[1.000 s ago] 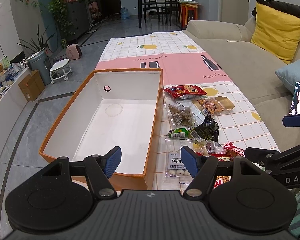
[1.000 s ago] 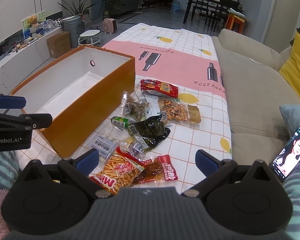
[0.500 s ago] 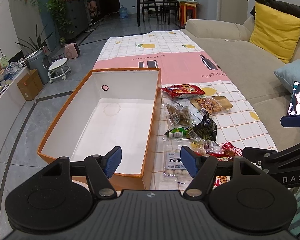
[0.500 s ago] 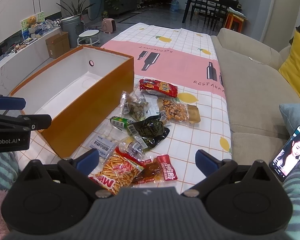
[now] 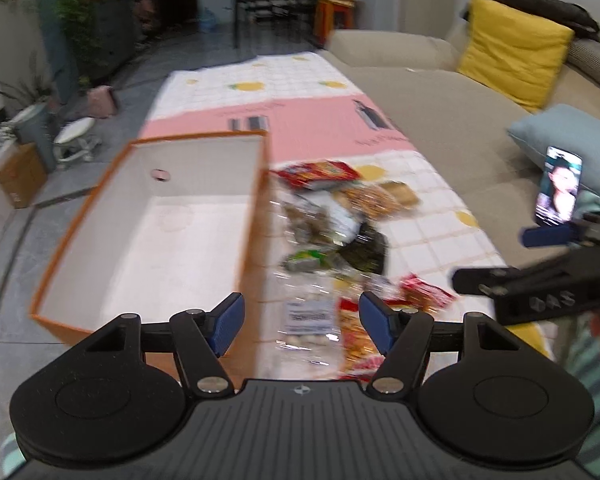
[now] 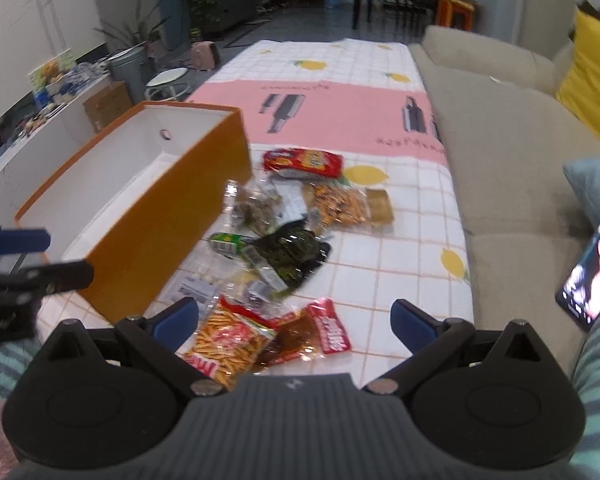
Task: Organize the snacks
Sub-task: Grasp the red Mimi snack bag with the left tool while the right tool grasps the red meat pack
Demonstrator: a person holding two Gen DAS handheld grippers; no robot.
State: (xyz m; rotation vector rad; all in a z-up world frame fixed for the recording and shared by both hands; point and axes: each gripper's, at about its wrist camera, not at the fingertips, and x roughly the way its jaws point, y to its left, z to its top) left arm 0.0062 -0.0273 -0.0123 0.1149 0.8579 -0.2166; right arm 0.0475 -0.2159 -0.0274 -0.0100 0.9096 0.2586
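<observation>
box: orange box (image 5: 148, 236), white inside, left half of left wrist frame, nothing in it
left hand-held gripper (image 5: 300, 322): lower centre, released, jaws apart, holding nothing, over box edge and snacks
snacks: loose pile (image 6: 284, 248) centre of right wrist frame, on checked surface (image 6: 400, 280) just beside box
right hand-held gripper (image 6: 296, 322): bottom centre, released, wide, above orange sticks bag (image 6: 228, 340)
phone (image 6: 590, 270): right edge, on sofa

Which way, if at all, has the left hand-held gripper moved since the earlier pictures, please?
Yes: the left hand-held gripper has shifted right, from over the orange box toward the snack pile.
</observation>
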